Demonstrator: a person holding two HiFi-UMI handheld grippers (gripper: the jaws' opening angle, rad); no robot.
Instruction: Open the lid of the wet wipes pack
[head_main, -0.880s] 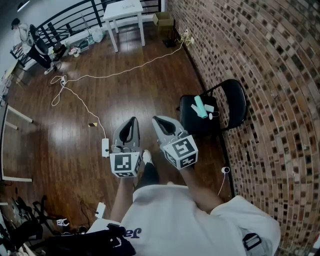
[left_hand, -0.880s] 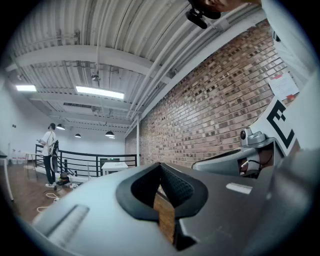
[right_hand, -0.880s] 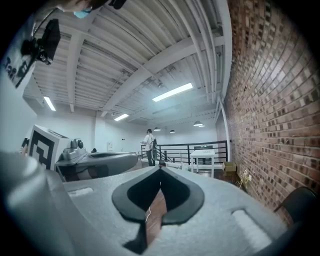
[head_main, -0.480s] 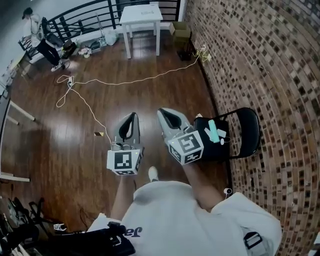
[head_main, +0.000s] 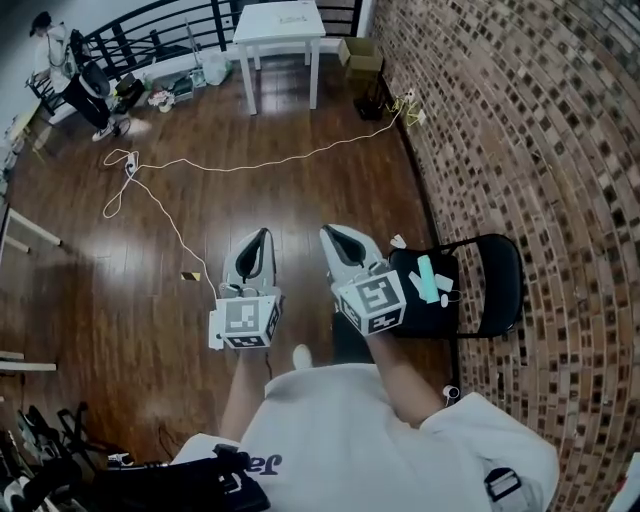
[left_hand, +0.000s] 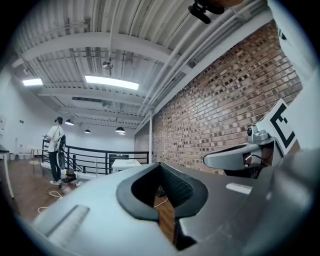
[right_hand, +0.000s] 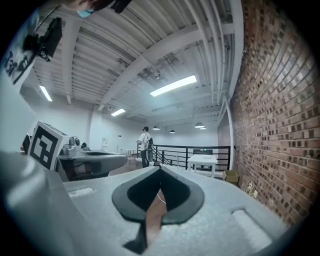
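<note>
Black folding chair (head_main: 440, 322) close against the brick wall (head_main: 530, 150), its seat edge open toward the wooden floor (head_main: 170, 240). On that seat, near its middle, a teal pack (head_main: 428, 278), probably the wet wipes pack, lying flat with a few small white items (head_main: 443, 284) around it; lid too small to read as open or shut.

Right gripper (head_main: 328, 233) just left of the chair, its marker cube (head_main: 372, 303) overlapping the seat's left edge in the head view, jaws pressed together with nothing between. Left gripper (head_main: 261, 233) further left of the chair, beside the right one, likewise closed and empty. Neither touching the pack.

Wide bare floor left of the chair, out to a black railing (head_main: 150, 35) far beyond it. White cable (head_main: 250, 160) snaking over the boards well beyond the chair.

White table (head_main: 278, 25) farther along the wall from the chair, and next to it a cardboard box (head_main: 360, 52), contents not legible. A person (head_main: 70, 75) standing by the railing, well away from the chair.
</note>
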